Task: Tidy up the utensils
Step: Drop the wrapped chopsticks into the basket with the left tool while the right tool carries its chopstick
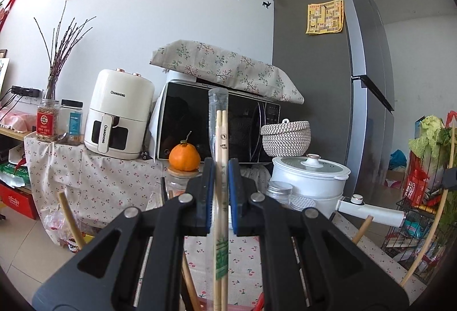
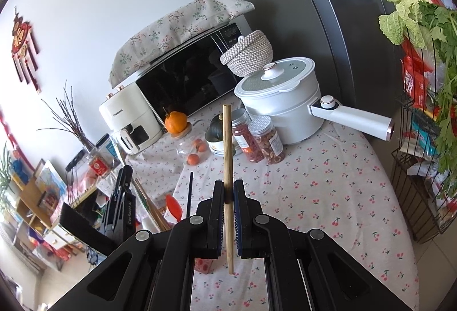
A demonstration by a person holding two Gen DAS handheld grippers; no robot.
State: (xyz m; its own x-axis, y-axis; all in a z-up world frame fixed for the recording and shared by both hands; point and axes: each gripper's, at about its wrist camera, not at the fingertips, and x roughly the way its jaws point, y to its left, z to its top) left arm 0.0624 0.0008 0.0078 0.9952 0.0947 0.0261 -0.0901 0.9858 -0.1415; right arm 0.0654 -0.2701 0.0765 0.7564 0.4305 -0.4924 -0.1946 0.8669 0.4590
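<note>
Both jaws grip sticks: left gripper (image 1: 220,191) wrapped chopsticks (image 1: 221,139), bottoms cropped; right gripper (image 2: 228,205) a wooden stick (image 2: 227,145).

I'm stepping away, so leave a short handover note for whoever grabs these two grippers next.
Left hand-held gripper: shut on a wrapped pair of chopsticks, held upright, clear wrapper still on.
Right hand-held gripper: shut on a single wooden stick, upright above the cherry-print tablecloth.
More utensils, including wooden sticks and a red spoon, sit at the table's left edge beside the left gripper; what holds them is not visible.
Done: both items picked up. Left: set both where the utensils belong, then sort the remainder.
</note>
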